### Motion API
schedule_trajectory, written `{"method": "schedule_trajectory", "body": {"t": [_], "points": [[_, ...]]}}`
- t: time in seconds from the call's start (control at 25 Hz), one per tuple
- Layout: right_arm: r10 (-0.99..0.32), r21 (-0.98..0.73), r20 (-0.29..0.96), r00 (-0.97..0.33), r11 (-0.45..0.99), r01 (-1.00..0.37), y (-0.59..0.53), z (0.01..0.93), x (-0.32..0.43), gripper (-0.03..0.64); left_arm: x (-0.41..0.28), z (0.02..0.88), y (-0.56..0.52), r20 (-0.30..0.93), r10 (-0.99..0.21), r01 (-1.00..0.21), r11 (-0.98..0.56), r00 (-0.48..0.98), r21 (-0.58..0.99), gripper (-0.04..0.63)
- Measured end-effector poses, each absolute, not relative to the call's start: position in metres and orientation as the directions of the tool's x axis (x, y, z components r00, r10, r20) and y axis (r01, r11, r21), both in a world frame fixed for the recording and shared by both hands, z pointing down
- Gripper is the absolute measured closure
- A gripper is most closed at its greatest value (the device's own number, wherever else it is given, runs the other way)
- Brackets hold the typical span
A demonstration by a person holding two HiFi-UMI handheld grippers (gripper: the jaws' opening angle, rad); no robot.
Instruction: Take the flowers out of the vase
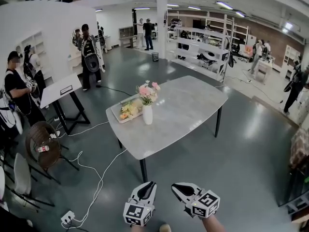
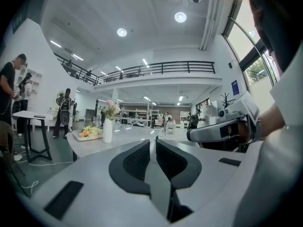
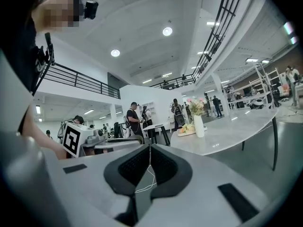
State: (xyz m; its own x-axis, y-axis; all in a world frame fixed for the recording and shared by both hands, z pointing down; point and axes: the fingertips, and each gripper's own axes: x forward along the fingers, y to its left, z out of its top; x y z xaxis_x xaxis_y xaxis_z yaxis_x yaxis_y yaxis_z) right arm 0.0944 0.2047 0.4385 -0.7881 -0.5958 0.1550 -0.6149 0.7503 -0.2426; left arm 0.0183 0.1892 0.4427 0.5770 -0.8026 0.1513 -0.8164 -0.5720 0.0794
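A white vase with pink and white flowers stands near the left end of the grey table, far ahead of me. Behind it lies a tray holding more flowers. Both grippers hover low over the floor, well short of the table. My left gripper is shut with only a thin slit between its pads, and my right gripper is shut too; neither holds anything. The left gripper view shows the vase far off; the right gripper view shows the vase and flowers.
A white standing desk and round chairs are at the left. White cables run across the floor to a power strip. Several people stand at the left and back. Shelving lines the far side.
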Motion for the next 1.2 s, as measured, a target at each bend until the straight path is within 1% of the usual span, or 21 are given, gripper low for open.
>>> {"method": "schedule_trajectory", "body": {"t": [0.16,0.6,0.84,1.2], "points": [[-0.604,-0.235,0.156,-0.781,0.746,-0.624,0.189,0.438,0.088,0.592,0.008,0.443,0.171,0.119,-0.813,-0.821,-0.559,0.570,0.111,0.545],[-0.623,-0.278,0.179,-0.761,0.710,-0.647,0.174,0.448,0.080,0.592,-0.004,0.455,0.164,0.108,-0.809,-0.812,-0.556,0.577,0.177,0.545],[-0.605,-0.288,0.157,-0.781,0.728,-0.622,0.137,0.450,0.056,0.591,-0.029,0.456,0.135,0.108,-0.830,-0.833,-0.527,0.547,0.170,0.545],[-0.558,-0.288,0.152,-0.816,0.765,-0.577,0.069,0.446,0.048,0.591,-0.026,0.450,0.066,0.106,-0.837,-0.839,-0.516,0.536,0.174,0.545]]}}
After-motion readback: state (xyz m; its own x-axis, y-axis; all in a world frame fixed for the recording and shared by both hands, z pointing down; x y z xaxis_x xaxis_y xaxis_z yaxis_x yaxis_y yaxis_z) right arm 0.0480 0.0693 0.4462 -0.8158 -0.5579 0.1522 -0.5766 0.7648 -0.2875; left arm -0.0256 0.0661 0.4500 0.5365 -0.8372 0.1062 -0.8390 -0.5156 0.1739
